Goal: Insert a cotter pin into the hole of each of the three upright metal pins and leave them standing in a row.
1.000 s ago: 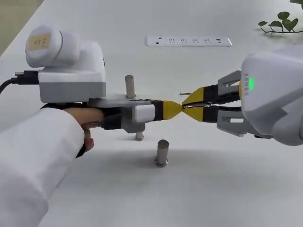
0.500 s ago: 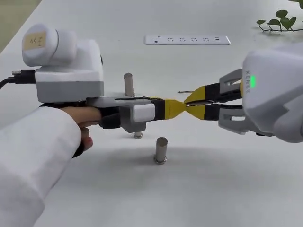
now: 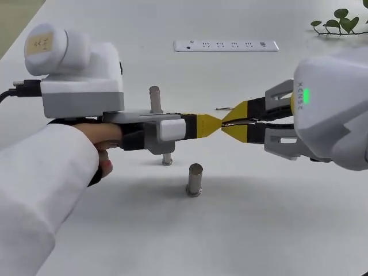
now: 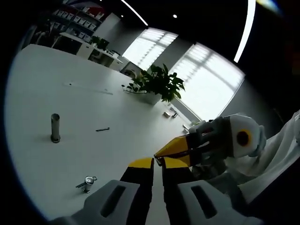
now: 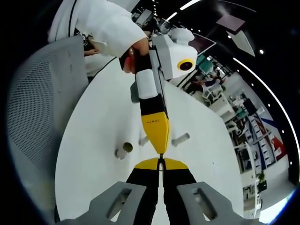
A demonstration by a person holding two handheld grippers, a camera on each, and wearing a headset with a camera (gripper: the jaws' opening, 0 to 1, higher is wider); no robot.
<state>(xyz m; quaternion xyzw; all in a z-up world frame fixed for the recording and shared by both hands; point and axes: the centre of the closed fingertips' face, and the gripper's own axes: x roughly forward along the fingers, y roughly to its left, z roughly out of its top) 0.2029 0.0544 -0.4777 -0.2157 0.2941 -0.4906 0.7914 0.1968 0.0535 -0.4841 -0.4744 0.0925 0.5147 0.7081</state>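
A broad white counter [image 3: 259, 230] spreads around the front metal pin [image 3: 194, 179], which stands upright near its middle. Open surface lies in front of this pin and to its right. The counter's edge runs far off behind and to the pin's left. A power strip [image 3: 226, 45] lies well behind the pin, and the leaves of a plant [image 3: 339, 22] sit far behind it to the right.

Above and just behind the front metal pin, two tools meet tip to tip in the air. The left hand-held gripper [image 3: 217, 123] [image 4: 157, 162] [image 5: 161, 151] reaches in from the pin's left, beyond a white sleeve [image 3: 40, 195]. The right hand-held gripper [image 3: 225, 123] [image 5: 160, 164] [image 4: 156, 153] comes in from its right. Each has its yellow jaws pressed together. A thin dark sliver shows where the tips meet, too small to name.

A rear metal pin [image 3: 155, 99] [image 4: 55, 127] stands upright behind and left of the front pin. A middle metal pin [image 3: 167, 159] [image 4: 87, 183] lies just left of the front pin, under the left tool and partly hidden. A loose cotter pin [image 3: 224, 108] [image 4: 102, 129] lies flat behind the front pin, beyond the joined tips.
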